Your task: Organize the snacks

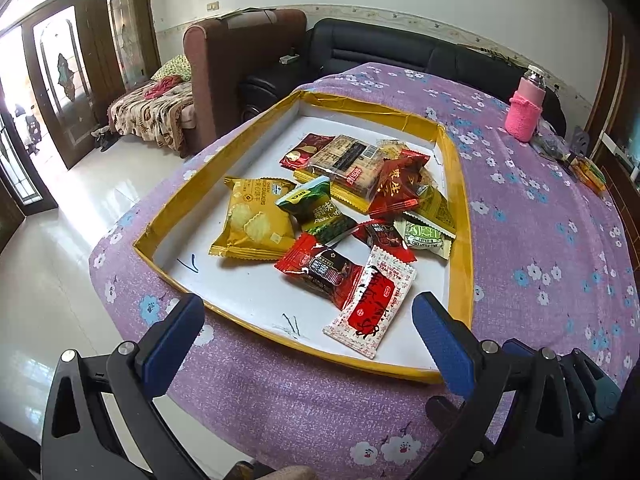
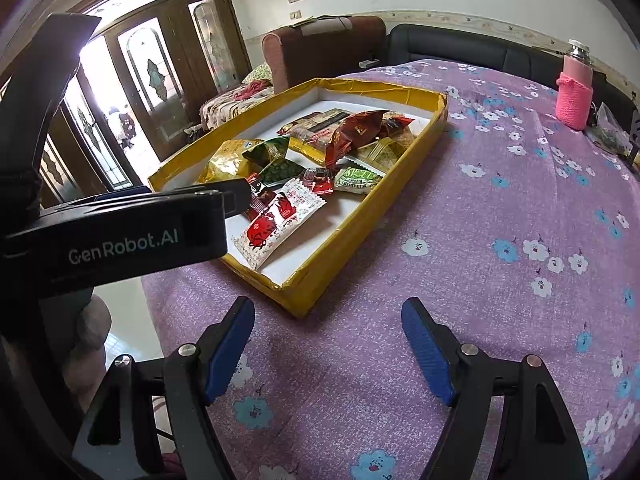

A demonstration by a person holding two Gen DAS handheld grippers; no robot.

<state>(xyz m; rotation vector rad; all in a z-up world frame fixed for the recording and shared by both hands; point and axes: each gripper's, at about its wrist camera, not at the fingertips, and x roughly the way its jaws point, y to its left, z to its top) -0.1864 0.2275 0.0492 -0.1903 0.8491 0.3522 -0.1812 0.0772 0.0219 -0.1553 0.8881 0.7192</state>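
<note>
A shallow tray with a yellow rim (image 1: 460, 216) and a white floor lies on the purple flowered cloth. Several snack packets are heaped in it: a yellow cracker packet (image 1: 252, 220), a green peas packet (image 1: 316, 212), a dark red packet (image 1: 400, 184), a clear biscuit pack (image 1: 344, 160) and a white-and-red packet (image 1: 370, 304) nearest the front. My left gripper (image 1: 308, 300) hovers open over the tray's near edge, holding nothing. My right gripper (image 2: 328, 312) stands open over bare cloth, just right of the tray's near corner (image 2: 300, 300). The left gripper's body (image 2: 120, 236) hides part of the tray.
A pink bottle in a knitted sleeve (image 1: 526, 108) stands at the far right of the table (image 2: 520, 200), with small clutter (image 1: 588, 168) beside it. The table's left edge drops to a tiled floor (image 1: 60, 240). A black sofa (image 1: 380, 44) stands behind.
</note>
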